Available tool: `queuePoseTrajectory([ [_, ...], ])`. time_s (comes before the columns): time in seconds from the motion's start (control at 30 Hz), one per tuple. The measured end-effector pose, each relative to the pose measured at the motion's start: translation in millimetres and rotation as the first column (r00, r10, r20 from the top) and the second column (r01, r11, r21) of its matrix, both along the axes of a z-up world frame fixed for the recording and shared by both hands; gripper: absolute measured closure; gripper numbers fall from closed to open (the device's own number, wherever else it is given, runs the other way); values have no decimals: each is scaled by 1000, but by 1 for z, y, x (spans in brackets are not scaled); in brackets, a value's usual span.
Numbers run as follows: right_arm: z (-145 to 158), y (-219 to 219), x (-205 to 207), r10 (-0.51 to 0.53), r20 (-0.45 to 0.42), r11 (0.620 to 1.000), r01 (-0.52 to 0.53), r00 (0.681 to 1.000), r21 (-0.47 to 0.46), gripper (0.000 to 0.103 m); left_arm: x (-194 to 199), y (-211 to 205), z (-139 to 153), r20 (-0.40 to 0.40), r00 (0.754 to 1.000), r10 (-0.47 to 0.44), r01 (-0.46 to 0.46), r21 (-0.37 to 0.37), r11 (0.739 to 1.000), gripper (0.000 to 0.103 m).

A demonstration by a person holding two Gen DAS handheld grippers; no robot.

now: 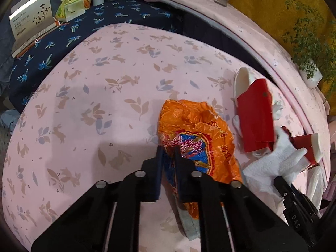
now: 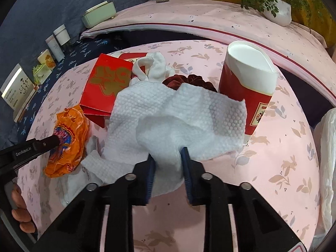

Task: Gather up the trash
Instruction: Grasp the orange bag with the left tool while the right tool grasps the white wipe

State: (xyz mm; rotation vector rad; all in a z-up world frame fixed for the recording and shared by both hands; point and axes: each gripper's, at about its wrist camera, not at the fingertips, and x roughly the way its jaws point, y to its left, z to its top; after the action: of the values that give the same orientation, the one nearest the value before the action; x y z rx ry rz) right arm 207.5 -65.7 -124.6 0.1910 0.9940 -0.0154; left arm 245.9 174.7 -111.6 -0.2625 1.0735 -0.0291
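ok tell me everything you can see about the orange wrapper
The orange wrapper is a crumpled, glossy plastic bag with a blue and red printed panel edged in yellow, with red lettering on the orange. It lies on the pink rabbit-print sheet, left of the white paper towel and near the flattened red box. The left gripper is shut on its near edge.

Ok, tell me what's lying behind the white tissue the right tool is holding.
Behind the white tissue sit a dark red, scalloped piece, mostly covered, a white sock and a flat red box. What the tissue covers on the cloth can't be seen.
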Motion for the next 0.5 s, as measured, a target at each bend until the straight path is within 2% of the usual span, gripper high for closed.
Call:
queuePoseTrajectory([
  [0.27,51,2,-24,37,116,998,-43,993,45,95,-23,-7,53,97,995,-21,25,-32,999,99],
  [0.5,109,-10,-47,52,218,996,-66,975,60,95,-49,-40,113,195,975,-109,119,-44,992,99],
])
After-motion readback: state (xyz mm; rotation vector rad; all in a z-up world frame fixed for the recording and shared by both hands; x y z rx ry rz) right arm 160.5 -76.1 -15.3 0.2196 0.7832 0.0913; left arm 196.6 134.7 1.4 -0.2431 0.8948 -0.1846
